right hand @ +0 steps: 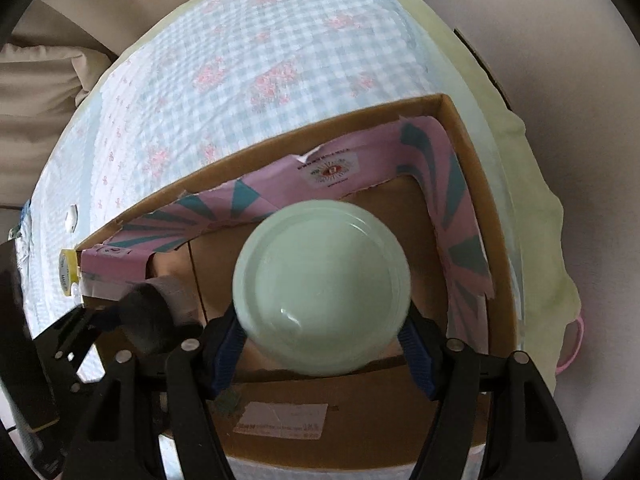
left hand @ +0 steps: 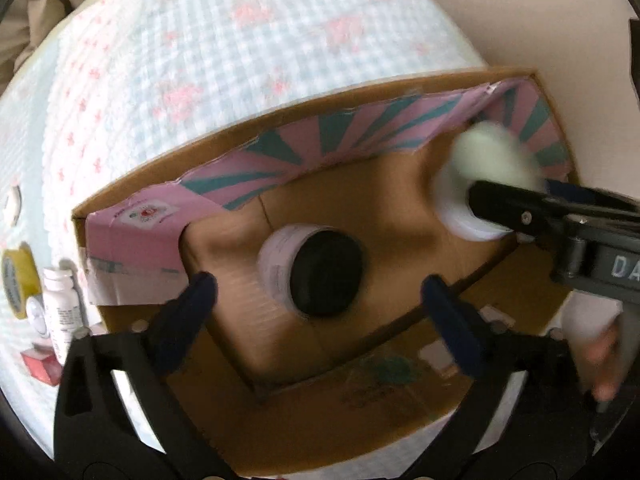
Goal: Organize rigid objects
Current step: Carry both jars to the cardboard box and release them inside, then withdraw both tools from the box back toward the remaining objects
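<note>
An open cardboard box (left hand: 132,196) with pink and teal flaps sits on a checked cloth; it also shows in the right wrist view (right hand: 476,208). A jar with a black lid (left hand: 316,272) lies inside it, just ahead of my open left gripper (left hand: 320,300), which holds nothing. My right gripper (right hand: 324,340) is shut on a white jar with a pale green lid (right hand: 322,288) and holds it over the box's right part. In the left wrist view that jar (left hand: 492,168) appears blurred at the right, clamped by the right gripper's fingers (left hand: 504,208).
Left of the box on the cloth (left hand: 200,60) are a yellow tape roll (left hand: 16,280), a white pill bottle (left hand: 60,308) and a small pink box (left hand: 40,364). Beige cushions (right hand: 36,92) lie beyond the cloth at the left.
</note>
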A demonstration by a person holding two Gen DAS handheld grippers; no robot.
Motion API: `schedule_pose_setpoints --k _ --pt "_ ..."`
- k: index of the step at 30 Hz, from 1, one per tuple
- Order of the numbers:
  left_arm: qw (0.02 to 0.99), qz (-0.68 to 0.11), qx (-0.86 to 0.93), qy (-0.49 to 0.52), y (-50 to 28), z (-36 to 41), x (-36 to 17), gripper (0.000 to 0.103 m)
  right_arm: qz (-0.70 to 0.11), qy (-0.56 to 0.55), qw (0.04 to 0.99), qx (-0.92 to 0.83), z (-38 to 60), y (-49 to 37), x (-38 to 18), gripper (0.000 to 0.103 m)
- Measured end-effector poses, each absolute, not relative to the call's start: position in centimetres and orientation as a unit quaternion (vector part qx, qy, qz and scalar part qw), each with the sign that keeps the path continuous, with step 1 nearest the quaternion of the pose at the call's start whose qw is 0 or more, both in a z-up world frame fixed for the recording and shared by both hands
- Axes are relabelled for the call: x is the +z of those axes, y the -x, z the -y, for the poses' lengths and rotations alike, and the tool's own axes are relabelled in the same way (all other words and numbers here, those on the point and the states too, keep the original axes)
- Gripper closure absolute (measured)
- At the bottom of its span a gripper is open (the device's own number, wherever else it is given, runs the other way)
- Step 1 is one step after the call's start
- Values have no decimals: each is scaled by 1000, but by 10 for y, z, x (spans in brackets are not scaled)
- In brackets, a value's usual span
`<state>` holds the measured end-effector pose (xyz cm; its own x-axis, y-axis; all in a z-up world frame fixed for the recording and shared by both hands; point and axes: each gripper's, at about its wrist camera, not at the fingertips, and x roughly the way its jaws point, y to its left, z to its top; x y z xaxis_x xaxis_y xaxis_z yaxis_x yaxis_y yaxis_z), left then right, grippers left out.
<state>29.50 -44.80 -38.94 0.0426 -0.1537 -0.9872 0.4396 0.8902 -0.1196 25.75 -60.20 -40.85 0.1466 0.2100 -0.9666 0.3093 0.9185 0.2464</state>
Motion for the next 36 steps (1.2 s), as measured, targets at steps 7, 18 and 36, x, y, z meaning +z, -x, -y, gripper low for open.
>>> schedule_pose_setpoints --k 7,18,36 --pt "722 -651 -199 -123 -282 429 -380 0 -612 -222 758 -43 606 -248 -391 0" --pt "750 -622 -200 -105 -270 418 -331 0 -609 -202 765 -54 600 -226 -366 0" --pt "810 -549 -187 -85 -191 319 -206 0 -560 -128 816 -59 538 -158 -254 0"
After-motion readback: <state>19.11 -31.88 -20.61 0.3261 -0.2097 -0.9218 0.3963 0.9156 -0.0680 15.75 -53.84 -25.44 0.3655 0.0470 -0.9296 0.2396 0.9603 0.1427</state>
